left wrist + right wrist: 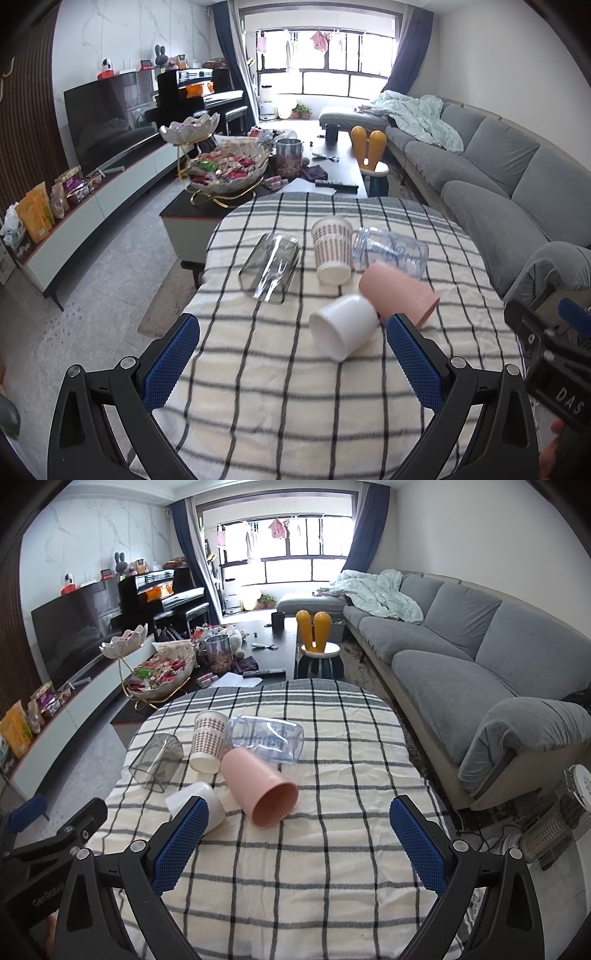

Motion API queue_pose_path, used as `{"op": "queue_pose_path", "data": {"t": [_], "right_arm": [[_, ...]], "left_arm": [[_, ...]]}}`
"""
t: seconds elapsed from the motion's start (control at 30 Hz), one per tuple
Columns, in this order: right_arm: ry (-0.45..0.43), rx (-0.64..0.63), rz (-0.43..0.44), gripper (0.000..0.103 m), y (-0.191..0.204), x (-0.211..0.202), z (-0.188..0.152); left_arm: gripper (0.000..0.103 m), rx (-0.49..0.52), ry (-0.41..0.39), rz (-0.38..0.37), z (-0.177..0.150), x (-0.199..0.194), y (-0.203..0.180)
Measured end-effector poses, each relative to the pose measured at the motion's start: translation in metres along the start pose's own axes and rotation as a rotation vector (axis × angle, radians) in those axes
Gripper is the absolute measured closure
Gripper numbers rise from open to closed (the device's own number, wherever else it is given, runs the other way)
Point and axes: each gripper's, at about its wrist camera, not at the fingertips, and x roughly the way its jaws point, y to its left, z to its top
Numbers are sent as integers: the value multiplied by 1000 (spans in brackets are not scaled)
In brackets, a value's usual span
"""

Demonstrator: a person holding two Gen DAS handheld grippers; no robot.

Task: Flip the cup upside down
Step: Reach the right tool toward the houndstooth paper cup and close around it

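Several cups lie on their sides on a checked tablecloth (280, 387): a pink cup (400, 293) (260, 788), a white cup (345, 326) (201, 799), a patterned paper cup (332, 249) (207, 740), a clear blue cup (393, 251) (267, 740) and a smoky clear cup (269, 267) (158, 761). My left gripper (291, 354) is open and empty, just short of the white cup. My right gripper (295, 836) is open and empty, just short of the pink cup's mouth.
A grey sofa (480, 657) runs along the right. A coffee table with a snack bowl (227, 168), a jar and a remote stands beyond the cloth. A TV stand (92, 206) is at the left. A yellow-eared stool (319, 653) stands between table and sofa.
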Motion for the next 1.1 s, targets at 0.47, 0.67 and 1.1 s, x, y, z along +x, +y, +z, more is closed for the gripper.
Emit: {"op": "queue_pose_path", "data": {"t": [0.47, 0.67, 1.1], "right_arm": [[24, 28, -31, 4, -14, 63, 45], [55, 41, -29, 4, -17, 96, 53], [141, 91, -10, 4, -22, 147, 58]], "left_arm": [[0, 3, 43, -23, 52, 99, -30], [1, 19, 104, -22, 58, 144, -40], [1, 54, 238, -37, 62, 206, -48]]}}
